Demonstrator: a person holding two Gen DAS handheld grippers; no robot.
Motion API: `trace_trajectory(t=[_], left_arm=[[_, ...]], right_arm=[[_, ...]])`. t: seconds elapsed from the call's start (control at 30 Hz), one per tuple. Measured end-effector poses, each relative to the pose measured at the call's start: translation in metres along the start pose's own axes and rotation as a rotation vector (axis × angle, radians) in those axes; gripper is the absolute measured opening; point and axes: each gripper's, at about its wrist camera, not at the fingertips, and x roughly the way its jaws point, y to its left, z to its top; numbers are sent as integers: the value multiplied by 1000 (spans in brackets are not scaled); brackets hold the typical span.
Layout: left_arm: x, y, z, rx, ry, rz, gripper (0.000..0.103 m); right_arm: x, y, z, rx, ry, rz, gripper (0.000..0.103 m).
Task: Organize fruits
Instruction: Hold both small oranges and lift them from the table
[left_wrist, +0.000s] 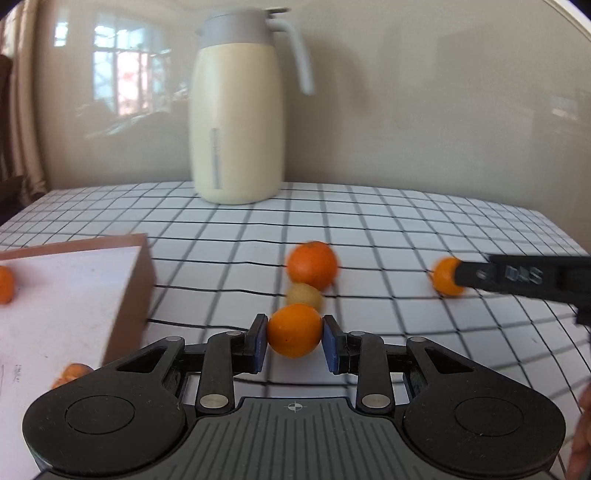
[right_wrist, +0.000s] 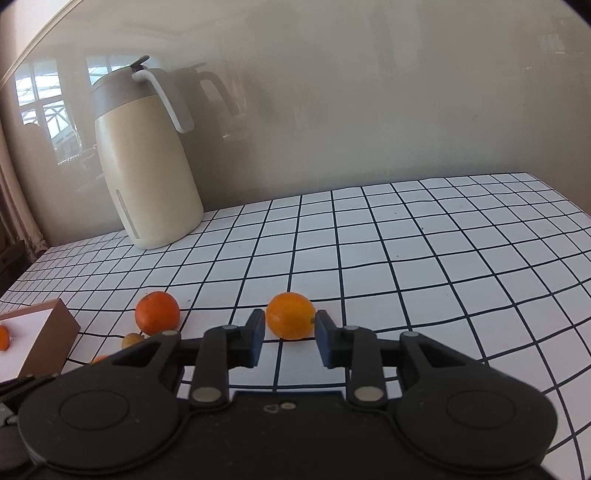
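Observation:
In the left wrist view my left gripper (left_wrist: 294, 341) is shut on an orange (left_wrist: 294, 329), its blue pads touching both sides. Behind it lie a small yellowish fruit (left_wrist: 305, 295) and a larger orange (left_wrist: 312, 264). A brown box with a white inside (left_wrist: 74, 295) stands at the left and holds an orange (left_wrist: 5, 285). In the right wrist view my right gripper (right_wrist: 290, 338) is open, its fingertips either side of another orange (right_wrist: 290, 315) on the checked cloth. This orange also shows in the left wrist view (left_wrist: 445, 281) at the right gripper's tip.
A tall cream jug with a grey lid (left_wrist: 236, 110) stands at the back of the table by the wall; it also shows in the right wrist view (right_wrist: 147, 162). An orange (left_wrist: 72, 373) lies in front of the box. The checked cloth (right_wrist: 443, 258) stretches right.

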Motion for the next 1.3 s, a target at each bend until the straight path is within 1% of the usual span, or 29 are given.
trace_trajectory(t=[0.03,0.13,0.23,0.3,0.33,0.37,0.5,0.7,0.73,1.0,1.3], left_arm=[[5,4,1,-18,18,-5,31],[7,0,1,6,19,-12,31],[8,0,1,2,22,-16,31],[8,0,1,4,22,-16,31],[8,0,1,5,23,-16,31],[7,0,0,8,23,-16,31],[8,-1,1,14,24,-14,31],[9,-3,1,22,25,-11,31],[9,-3,1,22,26,-11,31],[8,-2,1,12,24,-17,31],[3,1,-3,12,22,-29,31]], right_arm=[[2,0,1,0,2,1,23],[8,-1,3,11,12,-1,23],[15,-1,6,17,18,-8,23],[19,-1,8,10,19,-22,25],[21,-1,9,16,23,-19,28],[23,-2,9,19,27,-22,29],[30,-3,10,23,33,-29,29],[37,-2,10,-8,44,-53,29],[38,-3,10,-2,48,-54,28],[29,-4,6,-10,49,-41,28],[4,3,-3,-32,48,-18,27]])
